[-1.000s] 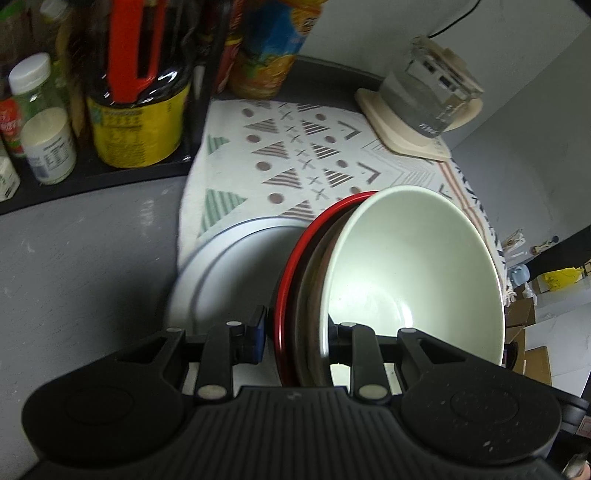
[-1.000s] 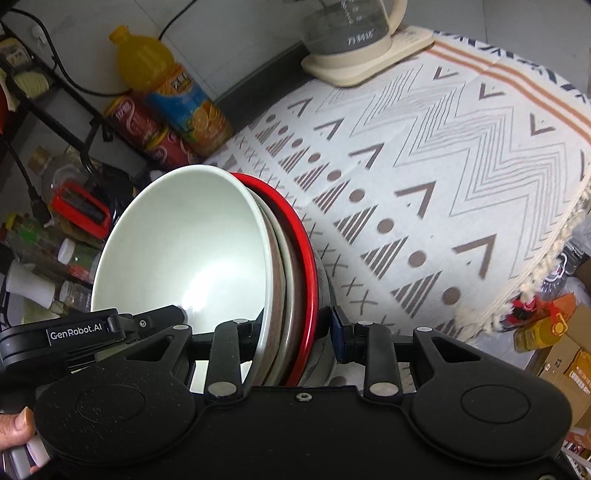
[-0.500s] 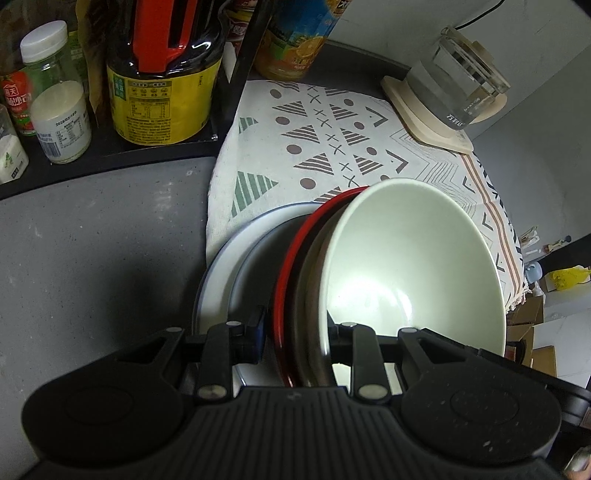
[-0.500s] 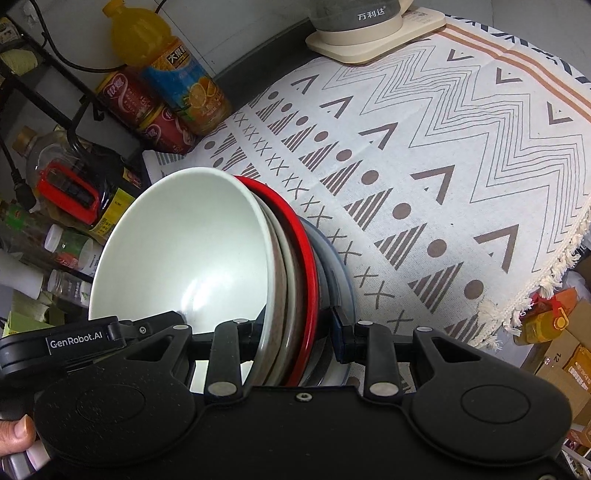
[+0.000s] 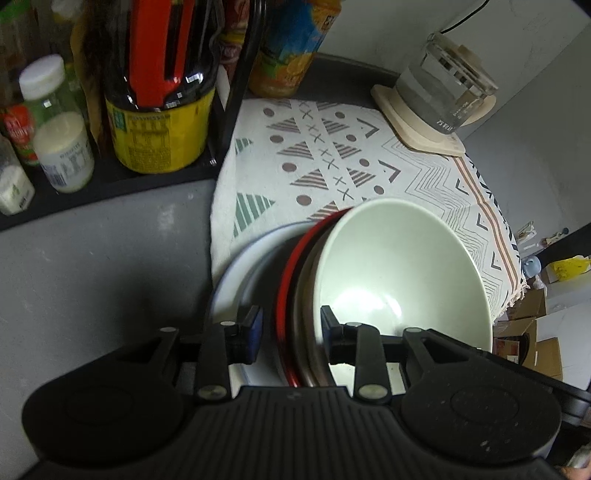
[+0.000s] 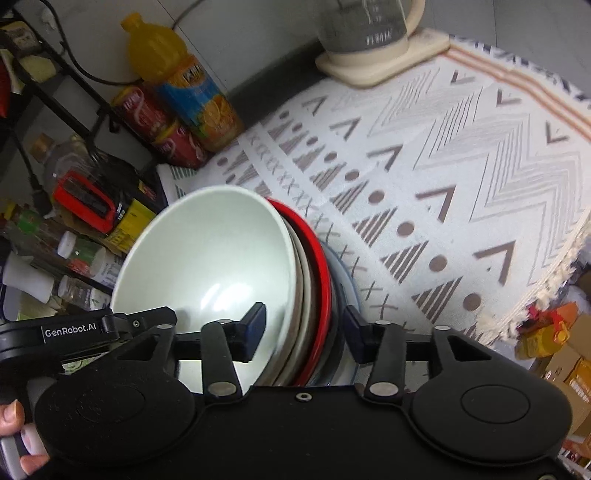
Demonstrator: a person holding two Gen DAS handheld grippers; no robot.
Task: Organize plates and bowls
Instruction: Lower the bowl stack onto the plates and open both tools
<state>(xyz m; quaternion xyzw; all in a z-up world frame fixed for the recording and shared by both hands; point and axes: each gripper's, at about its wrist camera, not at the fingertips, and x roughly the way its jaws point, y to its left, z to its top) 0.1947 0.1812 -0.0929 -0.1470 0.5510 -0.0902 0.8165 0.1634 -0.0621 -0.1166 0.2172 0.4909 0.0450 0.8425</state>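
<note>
Both wrist cameras look steeply down from close behind their own black fingers. The left view faces the stack's left side, with the black shelf of bottles (image 5: 110,177) far left. The right view faces its right side. Both share the pale green ceramic bowl (image 5: 402,273) (image 6: 210,254), the patterned white cloth (image 5: 325,166) (image 6: 461,184) and the glass kettle (image 5: 443,96) (image 6: 362,26) at the far edge.
</note>
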